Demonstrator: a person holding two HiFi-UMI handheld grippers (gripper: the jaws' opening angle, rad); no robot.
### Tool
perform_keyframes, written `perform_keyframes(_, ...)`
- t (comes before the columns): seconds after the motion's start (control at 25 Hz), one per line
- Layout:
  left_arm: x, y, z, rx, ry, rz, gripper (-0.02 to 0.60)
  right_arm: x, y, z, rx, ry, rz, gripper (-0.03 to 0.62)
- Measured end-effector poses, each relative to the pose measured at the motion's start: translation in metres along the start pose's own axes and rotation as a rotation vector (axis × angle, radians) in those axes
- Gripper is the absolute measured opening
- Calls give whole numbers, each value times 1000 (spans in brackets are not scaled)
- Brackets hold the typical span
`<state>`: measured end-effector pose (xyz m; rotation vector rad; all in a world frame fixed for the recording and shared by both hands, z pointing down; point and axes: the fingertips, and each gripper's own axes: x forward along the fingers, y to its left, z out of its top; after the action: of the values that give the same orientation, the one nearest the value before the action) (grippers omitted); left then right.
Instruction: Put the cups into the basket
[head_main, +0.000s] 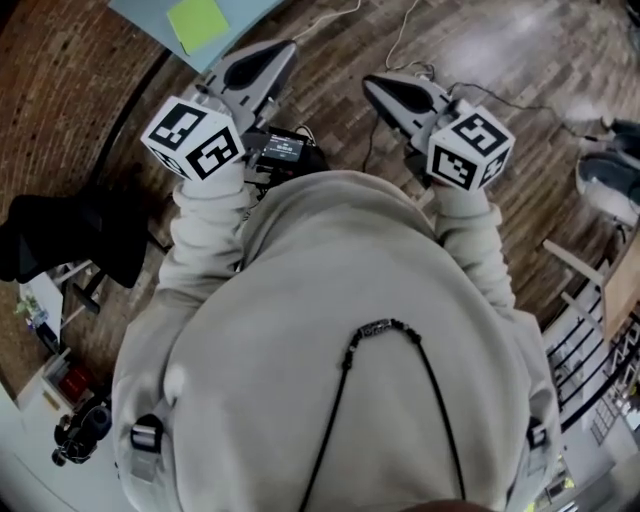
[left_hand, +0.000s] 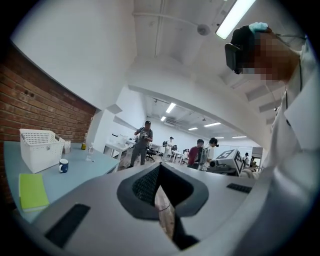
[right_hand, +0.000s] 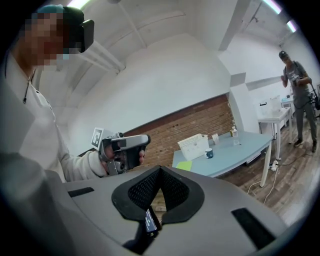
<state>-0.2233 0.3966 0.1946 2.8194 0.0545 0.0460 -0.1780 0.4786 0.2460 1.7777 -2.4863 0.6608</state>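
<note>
Both tools are carried in a standby position close to the operator's chest, well apart from the work area. This placement suggests that the approach to the cups has not yet begun. The left gripper (left_hand: 160, 166) is closed: its 2 jaws meet at the tips with nothing between them. The right gripper (right_hand: 160, 170) is likewise closed and empty. The basket (left_hand: 39, 150), white with perforated walls, stands upright on the light blue table (left_hand: 90, 172) near the brick wall, its open top free for loading from above. 1 cup (left_hand: 63, 165), dark blue, stands upright on the table just beside the basket and outside it. No other cup can be made out, and the basket's contents cannot be seen. A yellow-green pad (left_hand: 32, 190) lies flat nearer the table edge. Pose: in the head view both forearms are bent and drawn in against the torso, with the 2 grippers side by side and pointing forward towards the table corner. The left gripper points roughly level; the right gripper tilts slightly downward. The jaws will probably need opening before the cup can be taken.
</note>
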Motion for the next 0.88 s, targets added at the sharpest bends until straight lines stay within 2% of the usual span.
perform_keyframes(0.12, 5, 21, 13, 3, -29, -3, -3, 18, -9, 12, -18, 19, 5, 14)
perform_keyframes(0.36, 19, 65, 24, 6, -35, -15, -3, 56, -37, 21, -21, 60, 0, 14)
perform_keyframes(0.68, 35, 138, 30, -62, -74, -6, -3, 102, -72, 39, -8, 105, -22, 14)
perform_keyframes(0.88, 43, 174, 30, -66, -28, -41, -3, 134, -94, 51, -4, 124, -47, 14)
